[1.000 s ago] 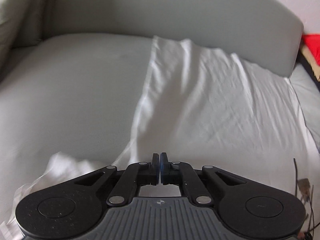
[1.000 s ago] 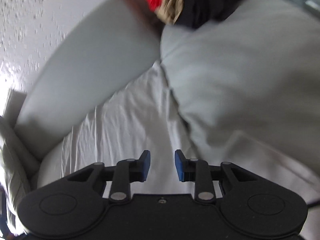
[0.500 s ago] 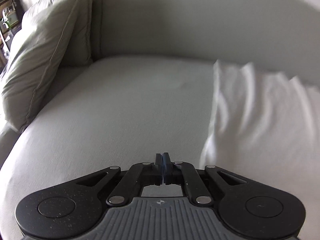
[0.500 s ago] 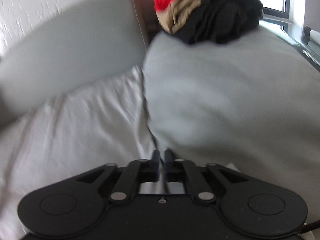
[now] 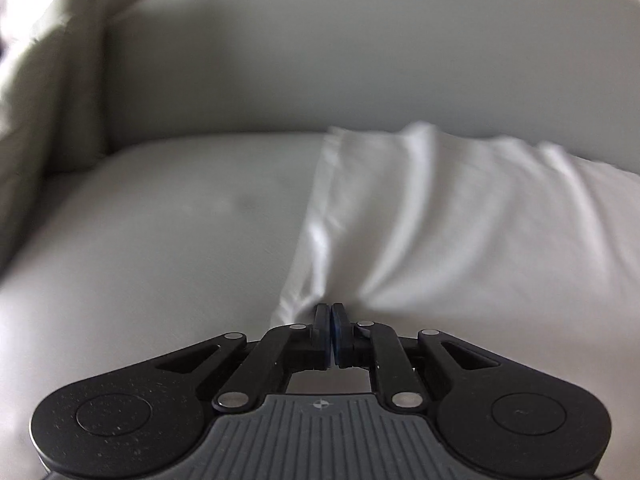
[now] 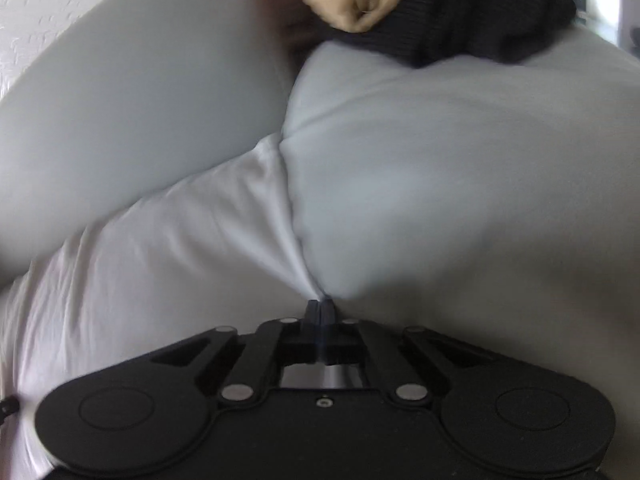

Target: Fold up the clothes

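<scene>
A white garment lies spread on a grey sofa seat, reaching back to the sofa backrest. My left gripper is shut on the garment's near left edge, and the cloth pulls into folds from the jaws. In the right wrist view the same white garment stretches away to the left. My right gripper is shut on its near right corner, where the cloth gathers to a taut point beside a grey cushion.
The sofa backrest curves behind the seat, with a grey pillow at the far left. A pile of red, beige and black clothes sits on top of the cushion at the right. A white textured wall stands behind.
My right gripper has closed from open onto the garment's corner. My left gripper stayed shut on the cloth and moved along it, pulling the garment taut across the seat.
</scene>
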The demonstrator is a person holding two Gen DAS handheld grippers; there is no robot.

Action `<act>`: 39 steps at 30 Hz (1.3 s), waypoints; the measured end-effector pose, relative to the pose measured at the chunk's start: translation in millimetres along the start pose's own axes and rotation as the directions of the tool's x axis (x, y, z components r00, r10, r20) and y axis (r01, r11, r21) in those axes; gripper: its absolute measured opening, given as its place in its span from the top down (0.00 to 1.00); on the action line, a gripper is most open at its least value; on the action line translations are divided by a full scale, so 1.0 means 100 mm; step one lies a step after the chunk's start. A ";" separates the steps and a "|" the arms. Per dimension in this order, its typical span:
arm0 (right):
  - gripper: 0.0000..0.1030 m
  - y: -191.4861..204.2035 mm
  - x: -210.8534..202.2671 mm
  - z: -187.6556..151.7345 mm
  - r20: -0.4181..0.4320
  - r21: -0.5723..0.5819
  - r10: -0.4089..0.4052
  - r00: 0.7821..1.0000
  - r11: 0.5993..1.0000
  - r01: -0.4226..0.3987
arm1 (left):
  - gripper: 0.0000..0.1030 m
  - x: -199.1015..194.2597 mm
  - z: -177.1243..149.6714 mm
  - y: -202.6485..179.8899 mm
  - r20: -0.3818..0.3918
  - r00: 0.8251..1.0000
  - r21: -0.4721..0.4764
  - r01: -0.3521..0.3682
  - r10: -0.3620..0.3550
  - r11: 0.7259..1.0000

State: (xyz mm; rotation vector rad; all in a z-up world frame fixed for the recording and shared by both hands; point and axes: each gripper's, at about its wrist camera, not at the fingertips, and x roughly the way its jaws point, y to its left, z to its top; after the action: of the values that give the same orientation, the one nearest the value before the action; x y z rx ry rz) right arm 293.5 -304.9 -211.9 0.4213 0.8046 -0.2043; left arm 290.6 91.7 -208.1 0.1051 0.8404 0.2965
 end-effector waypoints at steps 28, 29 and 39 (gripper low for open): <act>1.00 0.49 0.73 0.59 0.206 -0.155 0.071 0.976 0.987 -0.039 | 0.86 0.62 0.64 -0.42 0.176 0.971 0.046 -0.175 0.164 0.984; 1.00 0.48 0.74 0.60 0.205 -0.156 0.072 0.976 0.987 -0.040 | 0.89 0.69 0.65 -0.41 0.172 0.964 0.056 -0.213 0.201 0.975; 0.82 0.54 -0.08 0.55 0.207 -0.101 -0.003 0.978 0.995 0.024 | 0.90 0.42 0.74 0.26 0.079 0.957 0.050 -0.284 0.280 0.957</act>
State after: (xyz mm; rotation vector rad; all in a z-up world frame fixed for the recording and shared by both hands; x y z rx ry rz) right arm 342.2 -280.3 -156.5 0.2918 0.6103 -0.2148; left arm 366.4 131.1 -183.5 0.2932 0.7635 0.5332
